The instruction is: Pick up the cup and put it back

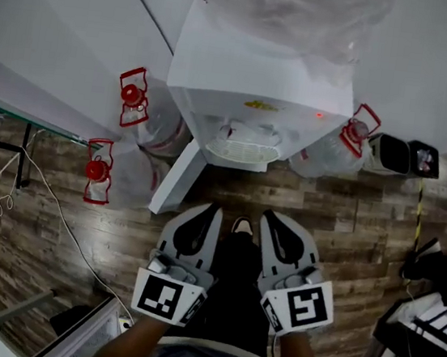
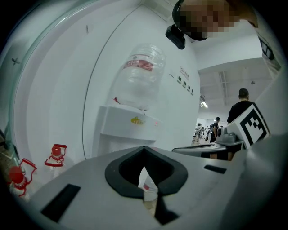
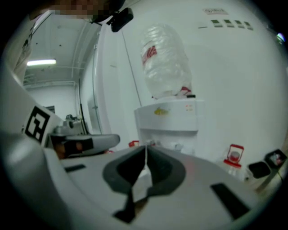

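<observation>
Step in hand, by my reading: the approach, with the pick-up not yet begun.
- Far left: two water jugs with red handles stand on the wood floor. A white cable trails nearby. Stay clear of both.
- Centre: the water dispenser, with a white panel slanting out from its base. The recess with the drip tray is the likely place for the cup, but no cup can be made out in any view.
- To do it well: find the cup first and commit one gripper only. Part its jaws before the reach, then come in level at the recess, clear of the panel.

Jaws:
- Left gripper: tips meet, nothing held. Only floor and a white surface show through the pad cutout in its own view.
- Right gripper: closed tip to tip, empty. It sits just beside the left, both pointing at the dispenser base.
</observation>
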A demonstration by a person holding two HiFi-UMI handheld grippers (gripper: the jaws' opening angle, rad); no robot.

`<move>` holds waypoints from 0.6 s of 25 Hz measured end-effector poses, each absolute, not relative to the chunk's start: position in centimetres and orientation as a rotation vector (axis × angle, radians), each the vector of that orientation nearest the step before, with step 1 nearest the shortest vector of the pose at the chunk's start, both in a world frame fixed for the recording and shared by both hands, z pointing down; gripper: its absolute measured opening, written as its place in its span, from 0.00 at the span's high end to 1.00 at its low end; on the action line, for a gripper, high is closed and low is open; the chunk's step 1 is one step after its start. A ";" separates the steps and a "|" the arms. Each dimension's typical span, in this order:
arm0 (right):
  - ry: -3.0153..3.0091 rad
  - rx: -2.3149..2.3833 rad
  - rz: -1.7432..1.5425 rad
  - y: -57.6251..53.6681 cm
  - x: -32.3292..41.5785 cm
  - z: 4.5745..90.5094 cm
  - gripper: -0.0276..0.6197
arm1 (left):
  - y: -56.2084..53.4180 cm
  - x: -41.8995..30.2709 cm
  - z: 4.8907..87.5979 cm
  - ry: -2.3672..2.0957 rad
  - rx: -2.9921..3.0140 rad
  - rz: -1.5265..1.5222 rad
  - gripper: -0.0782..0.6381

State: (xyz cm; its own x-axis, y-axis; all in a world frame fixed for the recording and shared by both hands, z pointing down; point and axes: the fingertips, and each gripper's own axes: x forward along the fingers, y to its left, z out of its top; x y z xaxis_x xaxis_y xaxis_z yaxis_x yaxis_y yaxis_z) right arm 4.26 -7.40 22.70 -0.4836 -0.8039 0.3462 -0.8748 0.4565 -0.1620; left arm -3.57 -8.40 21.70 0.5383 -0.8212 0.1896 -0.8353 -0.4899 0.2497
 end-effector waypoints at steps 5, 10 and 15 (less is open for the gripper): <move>-2.540 1.446 0.412 -9.9 3.9 28.3 0.92 | -11.2 -3.0 28.4 -1.405 2.473 0.039 0.88; -2.576 1.425 0.345 -12.3 3.4 34.2 0.92 | -13.1 -3.3 35.5 -1.421 2.478 0.032 0.88; -2.601 1.423 0.259 -14.0 3.2 39.4 0.92 | -14.7 -3.3 41.2 -1.435 2.507 -0.006 0.88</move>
State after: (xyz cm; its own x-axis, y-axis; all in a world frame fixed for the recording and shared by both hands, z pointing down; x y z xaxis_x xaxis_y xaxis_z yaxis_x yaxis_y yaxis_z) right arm 3.20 -14.01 39.43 -0.5323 -0.8156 0.2267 -0.8443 0.5309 -0.0724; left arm -3.33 -14.71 41.23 0.5141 -0.8492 0.1209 -0.8481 -0.4822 0.2195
